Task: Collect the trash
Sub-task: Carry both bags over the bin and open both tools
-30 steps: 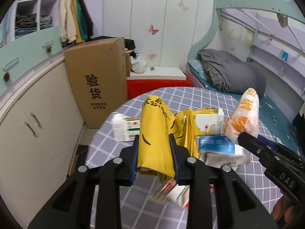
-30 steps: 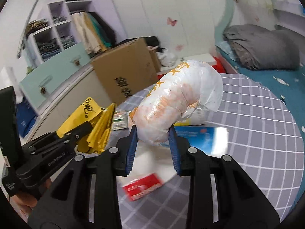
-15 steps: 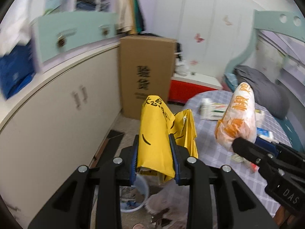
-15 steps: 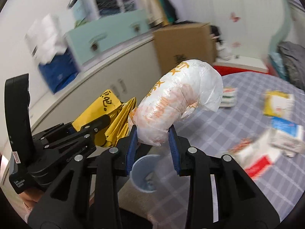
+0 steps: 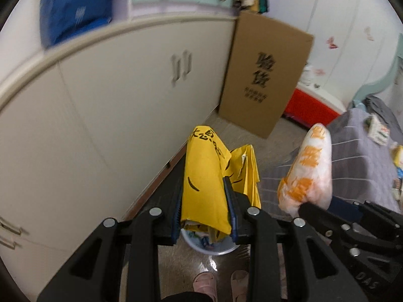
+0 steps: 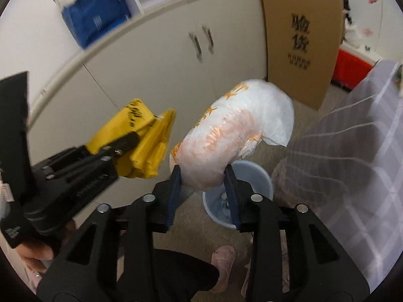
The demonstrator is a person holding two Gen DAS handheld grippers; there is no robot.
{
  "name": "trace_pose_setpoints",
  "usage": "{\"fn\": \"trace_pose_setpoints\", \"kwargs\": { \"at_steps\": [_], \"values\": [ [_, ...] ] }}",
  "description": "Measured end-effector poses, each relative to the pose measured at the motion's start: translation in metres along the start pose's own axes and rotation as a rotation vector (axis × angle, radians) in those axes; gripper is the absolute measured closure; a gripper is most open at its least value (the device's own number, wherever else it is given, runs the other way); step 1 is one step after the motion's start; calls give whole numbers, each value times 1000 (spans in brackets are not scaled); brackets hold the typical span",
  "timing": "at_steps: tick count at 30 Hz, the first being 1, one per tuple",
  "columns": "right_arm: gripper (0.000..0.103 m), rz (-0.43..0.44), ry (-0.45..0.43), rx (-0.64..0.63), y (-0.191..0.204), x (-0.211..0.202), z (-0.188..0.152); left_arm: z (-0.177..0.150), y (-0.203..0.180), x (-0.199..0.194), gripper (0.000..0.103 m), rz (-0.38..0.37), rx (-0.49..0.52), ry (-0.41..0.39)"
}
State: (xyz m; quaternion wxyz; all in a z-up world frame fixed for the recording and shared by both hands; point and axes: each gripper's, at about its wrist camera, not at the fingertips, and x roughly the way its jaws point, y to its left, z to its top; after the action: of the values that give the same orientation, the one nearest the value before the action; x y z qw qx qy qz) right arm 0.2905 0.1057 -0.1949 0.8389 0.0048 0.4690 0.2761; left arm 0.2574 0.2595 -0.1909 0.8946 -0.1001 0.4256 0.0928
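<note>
- The yellow wrapper (image 5: 205,188) is seen as creased, matt paper or film; blur leaves that unsettled.
- The white-and-orange bag (image 6: 231,141) is thin, crinkled, translucent plastic.
- The bin (image 6: 254,176) is smooth pale-blue plastic.
- The box (image 5: 264,75) is matt brown cardboard.
- The tablecloth (image 6: 352,163) is checked woven cloth.

White-and-orange plastic bag (image 6: 231,136) between just-opening right hand-held gripper (image 6: 202,176) jaws, above blue bin (image 6: 262,176).
</note>
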Motion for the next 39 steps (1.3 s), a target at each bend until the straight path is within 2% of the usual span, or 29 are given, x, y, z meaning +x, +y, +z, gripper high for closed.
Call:
{"fn": "trace_pose_setpoints", "kwargs": {
  "at_steps": [1,3,5,9,14,28,30,32,33,37,39],
  "values": [
    [49,-7,10,0,-2,9,0,-2,6,6,75,19,-2,8],
    [47,-48,50,9,-9,31,-2,-5,14,21,75,49,-7,33],
    [39,-56,79,41,-21,43,-6,-8,19,30,75,41,-17,57],
    [37,-90,77,49,-28,45,-8,-12,17,41,75,34,-8,78],
    [36,-162,20,13,-28,28,-11,-17,5,49,74,15,6,96],
    [35,-213,-211,13,-29,-39,0,-6,-35,38,72,-33,50,75],
    [35,-208,-243,34,-33,-49,1,-2,-40,37,69,-39,58,71],
    [34,-222,-282,51,-37,-59,1,3,-46,35,45,-48,59,62],
    [33,-227,-289,55,-38,-61,1,5,-48,35,38,-52,54,60],
    [33,-227,-313,75,-44,-76,0,10,-50,22,27,-60,10,39],
    [33,-225,-323,81,-47,-82,0,11,-50,16,27,-75,0,30]
  ]
}}
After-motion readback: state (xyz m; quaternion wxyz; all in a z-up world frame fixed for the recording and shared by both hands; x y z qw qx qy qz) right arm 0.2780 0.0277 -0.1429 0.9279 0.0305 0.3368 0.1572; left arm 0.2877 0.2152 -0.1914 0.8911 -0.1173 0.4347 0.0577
